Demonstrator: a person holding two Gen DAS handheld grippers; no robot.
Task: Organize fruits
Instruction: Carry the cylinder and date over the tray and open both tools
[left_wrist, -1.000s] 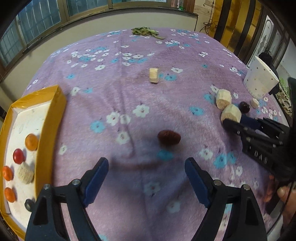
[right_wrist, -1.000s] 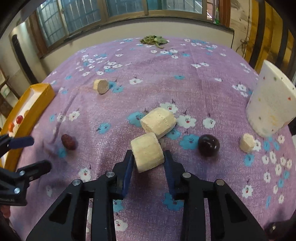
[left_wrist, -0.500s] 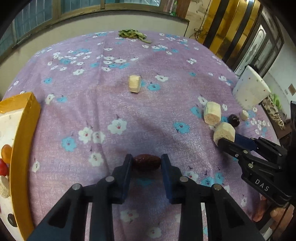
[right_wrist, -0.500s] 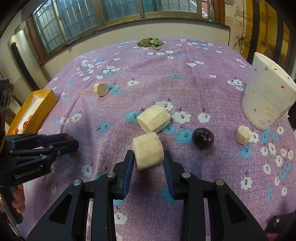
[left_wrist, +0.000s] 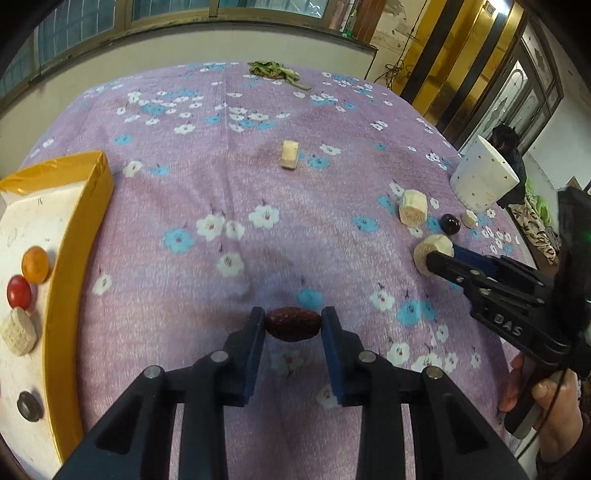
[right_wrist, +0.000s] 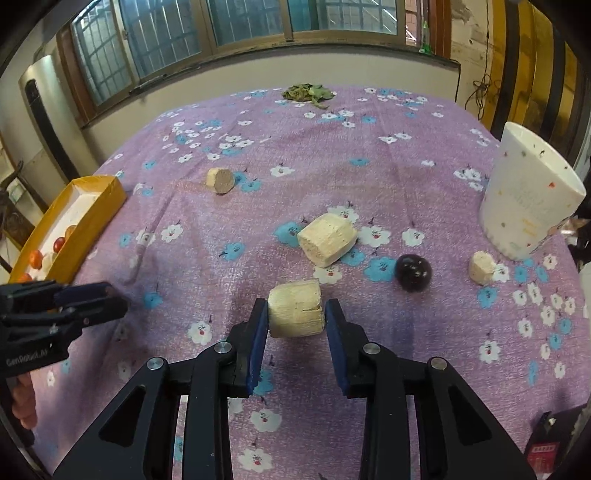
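On the purple cloth (left_wrist: 229, 192), the left gripper (left_wrist: 293, 326) clamps a date (left_wrist: 293, 325). Right of it, the right gripper (right_wrist: 296, 314) pinches a pale chunk (right_wrist: 295, 314). Far left sits the tray (left_wrist: 74, 236).

cloth: purple floral tablecloth (right_wrist: 295, 155) over the whole table | cup: white speckled cup (right_wrist: 528, 206) upright, far right | leaves: green leaf pile (right_wrist: 308, 92) at far edge | windows: barred windows (right_wrist: 166, 40) beyond

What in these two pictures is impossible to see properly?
- Yellow tray, left wrist view: near end cut off by the picture's edge.
- White cup, both views: its inside faces away.
- Green leafy heap, both views: too small to identify.
- Red date: its underside is hidden.
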